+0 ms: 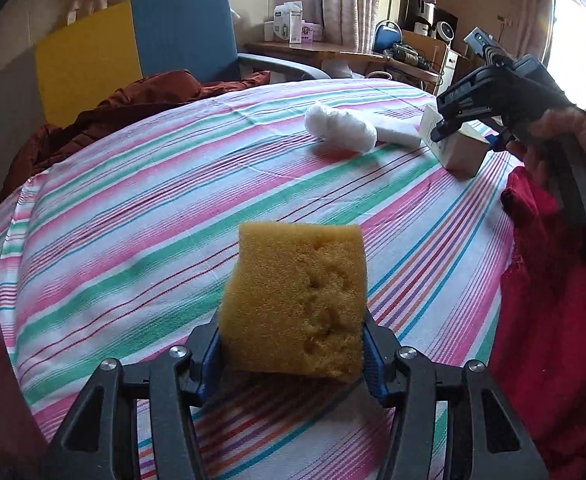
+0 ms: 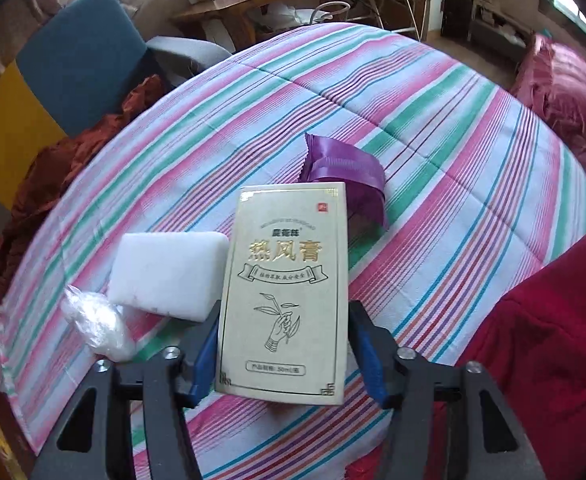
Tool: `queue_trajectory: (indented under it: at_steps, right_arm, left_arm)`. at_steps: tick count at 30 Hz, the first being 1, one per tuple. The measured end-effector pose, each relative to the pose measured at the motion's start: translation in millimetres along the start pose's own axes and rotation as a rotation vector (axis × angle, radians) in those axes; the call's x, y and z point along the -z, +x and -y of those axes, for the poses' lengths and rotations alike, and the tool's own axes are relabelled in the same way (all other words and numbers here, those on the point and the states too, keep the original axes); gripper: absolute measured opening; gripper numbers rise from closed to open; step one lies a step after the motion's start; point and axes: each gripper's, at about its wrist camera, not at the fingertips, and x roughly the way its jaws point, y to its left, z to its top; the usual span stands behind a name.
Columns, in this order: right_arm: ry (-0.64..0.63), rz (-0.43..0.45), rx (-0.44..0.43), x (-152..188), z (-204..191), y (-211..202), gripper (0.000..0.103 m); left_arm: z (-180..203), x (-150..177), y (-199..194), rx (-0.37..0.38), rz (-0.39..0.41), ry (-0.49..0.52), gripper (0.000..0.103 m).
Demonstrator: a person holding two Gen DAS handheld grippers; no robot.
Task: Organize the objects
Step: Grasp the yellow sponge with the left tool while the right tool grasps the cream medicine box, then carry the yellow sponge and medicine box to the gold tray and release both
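Note:
My left gripper (image 1: 291, 354) is shut on a yellow sponge (image 1: 295, 300) and holds it above the striped bedspread (image 1: 153, 208). My right gripper (image 2: 283, 354) is shut on a cream box with gold Chinese print (image 2: 285, 292); it also shows in the left wrist view (image 1: 459, 140) at the far right, where the right gripper (image 1: 449, 118) grips it. A white foam block (image 2: 165, 272) and a crumpled clear plastic bag (image 2: 97, 324) lie left of the box. A purple ribbon bundle (image 2: 345, 172) lies behind it.
A rust-brown jacket (image 1: 133, 108) lies at the bed's far left edge, before a blue and yellow chair (image 1: 141, 44). A red garment (image 2: 541, 344) lies at the right. A wooden desk with boxes (image 1: 305, 46) stands behind the bed.

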Motion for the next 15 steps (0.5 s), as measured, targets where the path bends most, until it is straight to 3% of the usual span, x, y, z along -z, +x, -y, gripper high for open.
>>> queue_trajectory:
  at_steps: [4,15]
  right_arm:
    - [-0.043,-0.002,0.042,2.4,-4.9,1.1,0.051]
    - [-0.002,-0.015,0.016,2.0,5.9,-2.2,0.051]
  left_arm:
    - [1.9,1.3,-0.7,-0.011,0.013,0.014,0.058]
    - [0.4,2.5,0.8,-0.004,0.023,0.009,0.058]
